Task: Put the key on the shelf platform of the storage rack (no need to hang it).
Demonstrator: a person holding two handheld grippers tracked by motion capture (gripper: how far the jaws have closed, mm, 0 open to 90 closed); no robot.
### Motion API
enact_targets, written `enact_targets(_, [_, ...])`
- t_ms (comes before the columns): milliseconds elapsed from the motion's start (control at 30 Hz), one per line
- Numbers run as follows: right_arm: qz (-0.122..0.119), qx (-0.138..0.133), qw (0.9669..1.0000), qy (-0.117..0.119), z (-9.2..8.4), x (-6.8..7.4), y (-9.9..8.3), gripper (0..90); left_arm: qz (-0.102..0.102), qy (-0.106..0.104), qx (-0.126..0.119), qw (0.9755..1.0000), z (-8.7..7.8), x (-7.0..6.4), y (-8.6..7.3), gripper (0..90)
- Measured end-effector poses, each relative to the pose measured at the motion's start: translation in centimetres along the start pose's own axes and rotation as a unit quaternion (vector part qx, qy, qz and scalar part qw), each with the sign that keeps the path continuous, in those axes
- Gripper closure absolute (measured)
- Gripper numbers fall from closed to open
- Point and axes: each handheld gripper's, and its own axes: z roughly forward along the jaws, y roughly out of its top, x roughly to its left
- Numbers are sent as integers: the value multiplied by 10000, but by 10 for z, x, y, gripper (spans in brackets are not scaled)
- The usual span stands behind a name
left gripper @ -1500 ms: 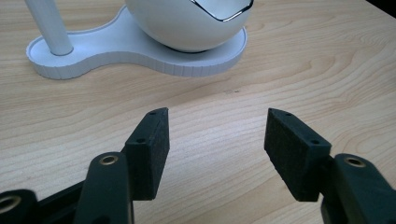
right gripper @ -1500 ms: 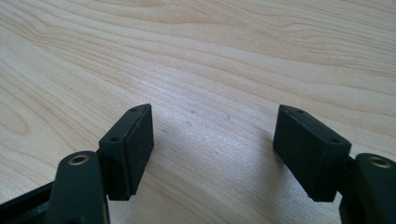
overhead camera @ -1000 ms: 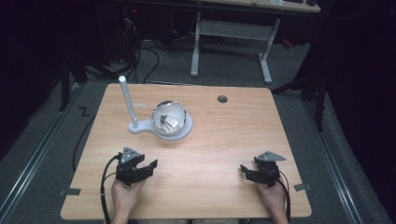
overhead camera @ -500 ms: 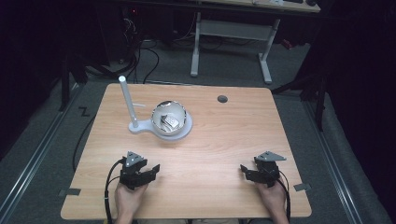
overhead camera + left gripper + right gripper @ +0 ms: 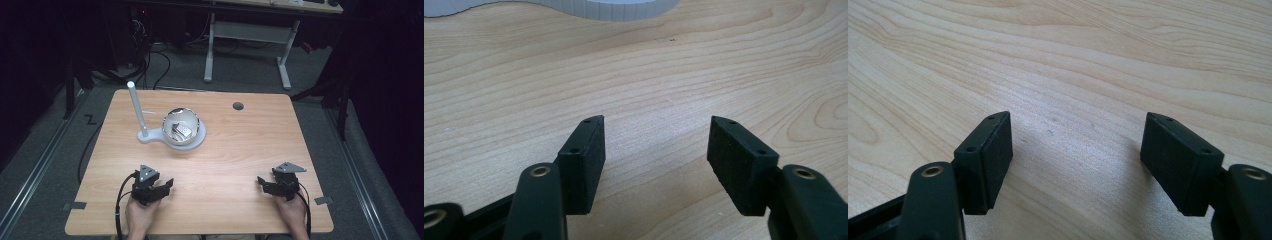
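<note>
A shiny metal bowl [image 5: 181, 126] rests on a white base [image 5: 200, 140] with an upright white post [image 5: 136, 107], left of the table's middle. Small pale items lie in the bowl; what they are is unclear. My left gripper [image 5: 167, 184] is held near the front left of the wooden table [image 5: 240, 150], open, with bare wood between its pads. In the left gripper view the gripper [image 5: 654, 140] stands wide, and the white base's ribbed edge [image 5: 614, 7] lies ahead. My right gripper [image 5: 261, 181] sits at the front right, open over bare wood [image 5: 1075, 145].
A round cable hole [image 5: 238, 106] sits near the table's far edge. Grey tape tabs mark the front corners [image 5: 74, 205] [image 5: 323, 200]. Beyond the table stand a white desk frame [image 5: 250, 35] and floor cables [image 5: 160, 60]. Cables trail from both grippers.
My left gripper has shifted slightly toward the table's near edge. The right gripper and the bowl stand as before.
</note>
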Motion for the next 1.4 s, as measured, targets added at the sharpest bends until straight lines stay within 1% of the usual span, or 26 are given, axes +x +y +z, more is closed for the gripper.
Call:
enact_targets(67, [-1, -1, 10000, -1, 0, 0, 0, 293, 45, 30, 35, 10000, 2, -2, -1, 407])
enact_targets(100, [6, 2, 10000, 0, 0, 0, 0, 293, 133, 66, 25, 9999, 3, -3, -1, 406])
enact_targets(133, [5, 2, 10000, 0, 0, 0, 0, 293, 111, 60, 52, 9999, 3, -4, -1, 406])
enact_targets(300, [6, 1, 10000, 0, 0, 0, 0, 293, 200, 112, 75, 9997, 6, -8, -2, 405])
enact_targets(467, [-1, -1, 10000, -2, 0, 0, 0, 294, 205, 134, 72, 9997, 9, -9, -5, 405])
enact_targets(700, [5, 5, 10000, 1, 0, 0, 0, 294, 332, 273, 39, 9991, 11, -14, -6, 398])
enact_targets(733, [7, 1, 10000, 0, 0, 0, 0, 294, 363, 290, 52, 9989, 11, -15, -6, 394])
enact_targets(833, [5, 5, 10000, 1, 0, 0, 0, 294, 577, 417, 119, 9974, 13, -19, -6, 374])
enact_targets(1067, [10, 7, 10000, -4, 0, 0, 0, 293, 587, 396, 129, 9974, 13, -20, -6, 344])
enact_targets(1400, [14, 4, 10000, -11, 0, 0, 0, 294, 577, 380, 129, 9975, 13, -20, -6, 336])
